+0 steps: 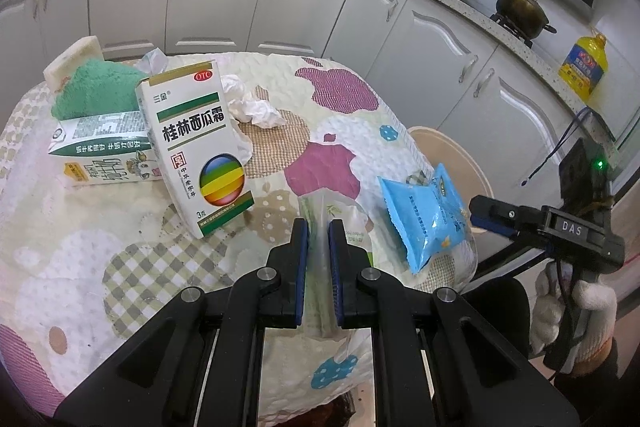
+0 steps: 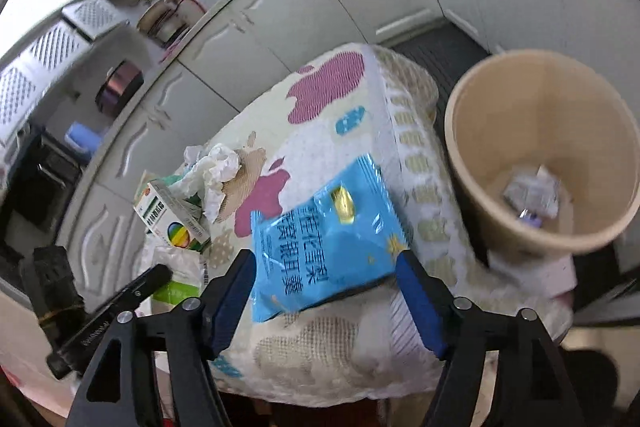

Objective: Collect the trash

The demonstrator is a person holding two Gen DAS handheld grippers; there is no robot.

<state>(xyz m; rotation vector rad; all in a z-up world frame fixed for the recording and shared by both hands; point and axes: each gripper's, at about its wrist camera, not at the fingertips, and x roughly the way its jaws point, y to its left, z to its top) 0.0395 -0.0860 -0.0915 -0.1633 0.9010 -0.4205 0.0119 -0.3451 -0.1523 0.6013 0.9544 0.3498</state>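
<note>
Blue foil snack packet (image 2: 328,239) lies flat on the patterned cloth of the surface (image 2: 340,95), near the edge closest to the tan waste bin (image 2: 480,187), which stands just beside the surface and already holds some crumpled scraps. Right tool (image 2: 326,301) is spread wide, its blue pads flanking the packet's near end without pressing on it; nothing held. Left tool (image 1: 319,251) is pressed together, pinching a thin clear plastic bag with green print (image 1: 320,223) that lies on the cloth to the left of the packet. Further from the bin: a white medicine box (image 1: 196,147) leaning on a milk carton (image 1: 100,151), crumpled tissue (image 1: 252,107), a green towel (image 1: 96,91) and a sponge (image 1: 72,59). Handling judgement: the packet looks light, puffy and crinkly, with a slick foil skin likely to slide or buckle under the pads. The best hold is probably across the flat sealed seam or a short edge, where the film is doubled and stiffer, rather than the air-filled middle. A short carry toward the bin should need little grip force.
</note>
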